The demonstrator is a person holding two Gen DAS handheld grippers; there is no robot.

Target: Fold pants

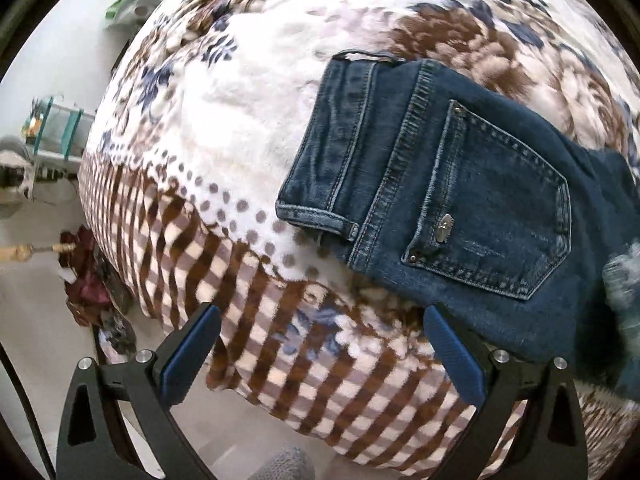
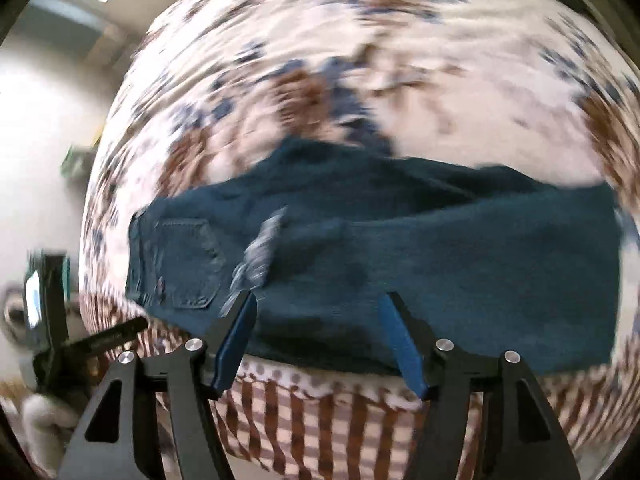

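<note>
While both claws hang spread and empty over the bed, we have nothing gripped: the left gripper [image 1: 320, 328] has its 2 blue pads wide apart above the checked edge of the blanket [image 1: 248, 128], and the right gripper [image 2: 318, 316] is likewise released, its jaws apart with denim showing between them. The jeans [image 1: 460, 184] lie ahead and to the right of our left claw, waistband end nearest, back pocket [image 1: 500, 208] facing up, with a frayed hem [image 1: 624, 284] lying over them further right; from our right claw they spread straight ahead as a long band already doubled over, so we judge 1 fold made and at least 1 more to come. The risk we see is in the next grasp. The blanket is plush and lies directly under the denim, so a pinch taken too deep at the near edge could gather blanket with the jeans and drag the whole stack out of line. A pinch that catches only the top layer would peel the fold open instead of carrying it. The right view is smeared, so we cannot tell exactly how the layers sit at that edge, which makes a misjudged grasp more likely. The jeans also lie near the bed's near edge, and a tug toward us could slide them off. As for containers, none shows clearly; clutter beside the bed, left of our left claw, is too small to name.
</note>
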